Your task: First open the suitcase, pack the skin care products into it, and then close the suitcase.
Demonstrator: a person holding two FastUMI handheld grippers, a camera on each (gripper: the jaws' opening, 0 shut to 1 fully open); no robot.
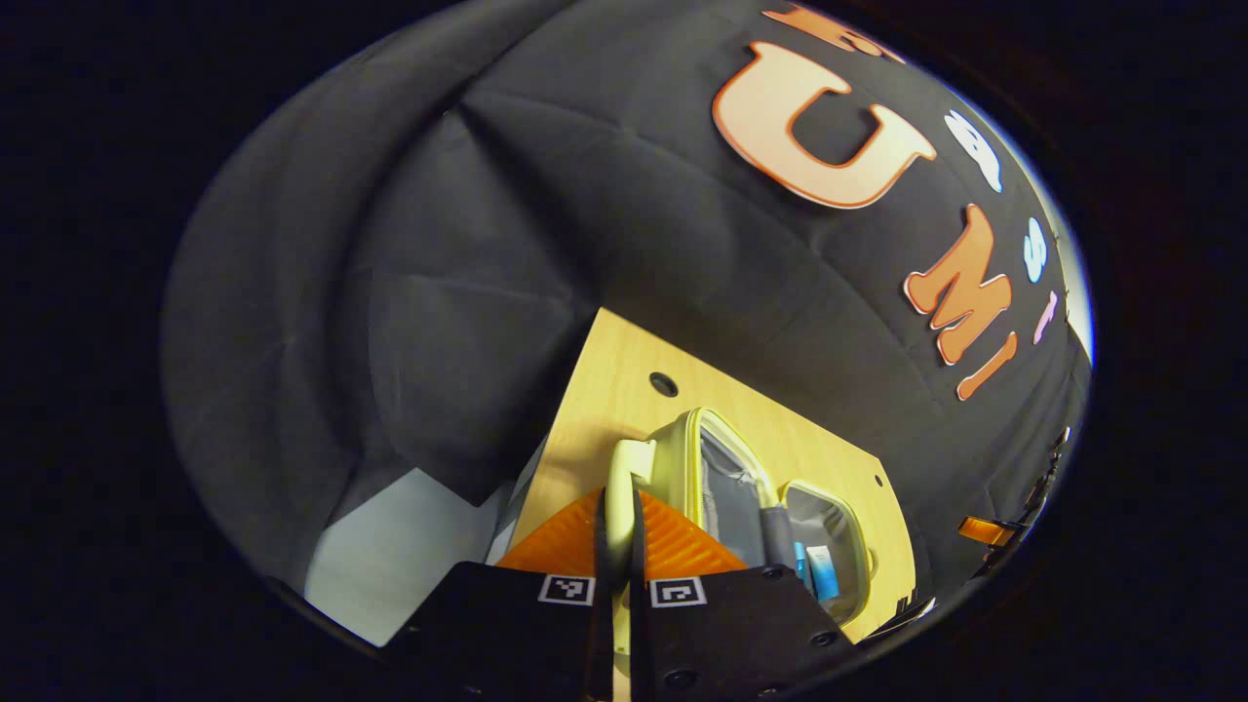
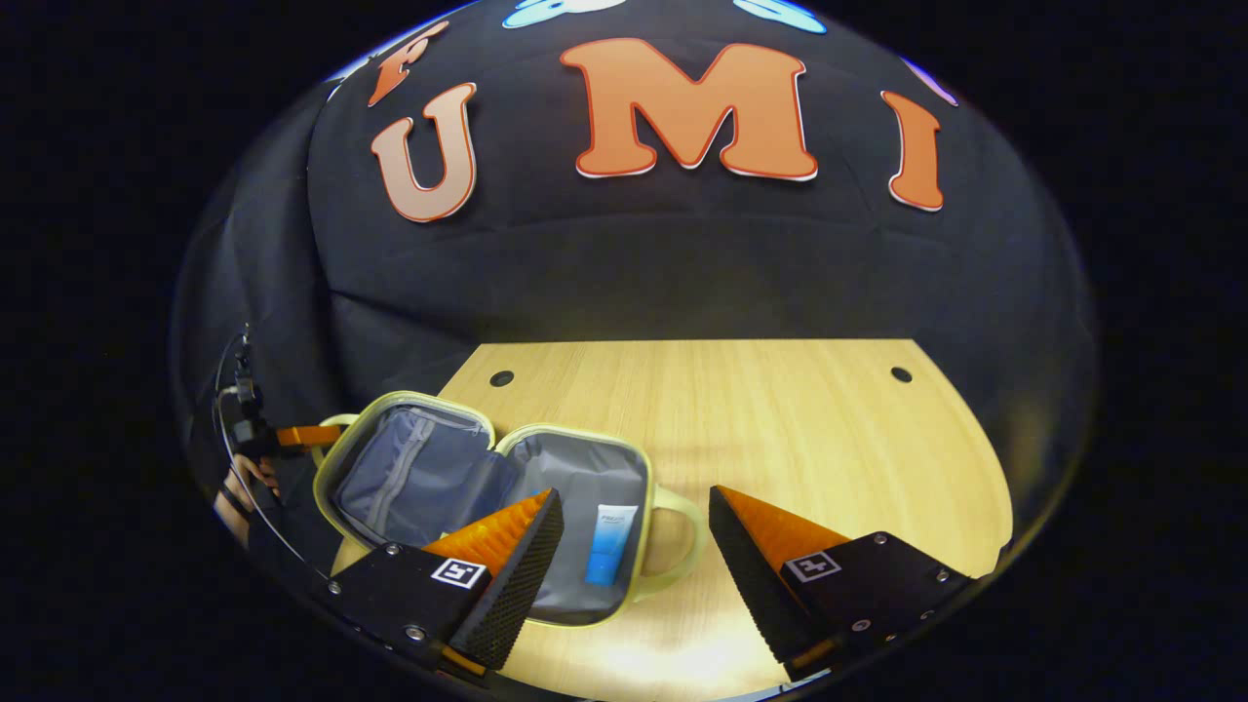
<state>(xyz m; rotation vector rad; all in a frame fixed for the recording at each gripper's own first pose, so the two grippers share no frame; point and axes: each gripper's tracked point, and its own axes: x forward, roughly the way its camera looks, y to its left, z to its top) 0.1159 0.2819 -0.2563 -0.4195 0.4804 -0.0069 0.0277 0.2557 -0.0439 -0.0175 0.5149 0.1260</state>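
Black cloth wall backs a pale wooden tabletop (image 2: 780, 429) with two small dark round holes near its far edge. On the tabletop's left part, as the right gripper view has it, the suitcase (image 2: 429, 468), a small pale yellow-green case, lies opened flat with both halves facing up, grey lining exposed. The left half has a zipped inner pocket; nothing loose can be seen in it. The right half holds one skin care tube (image 2: 609, 544), white at the top fading to blue, lying lengthwise on the lining. A loop handle (image 2: 682, 541) sticks out from the right half's outer edge toward the bare tabletop. Right tool (image 2: 634, 531): fingers well apart, nothing between them, hovering at the near edge of the suitcase, its left finger over the right half just beside the tube, its right finger over bare wood. Left tool (image 1: 619, 526): fingers together, clamped on the other handle (image 1: 632, 468) at the suitcase's left end; in the left gripper view the open case extends away beyond it, with the blue tube (image 1: 822, 573) visible in the farther half. That same tool, and the hand holding it, appear at the far left edge of the right gripper view, at the case's left rim.
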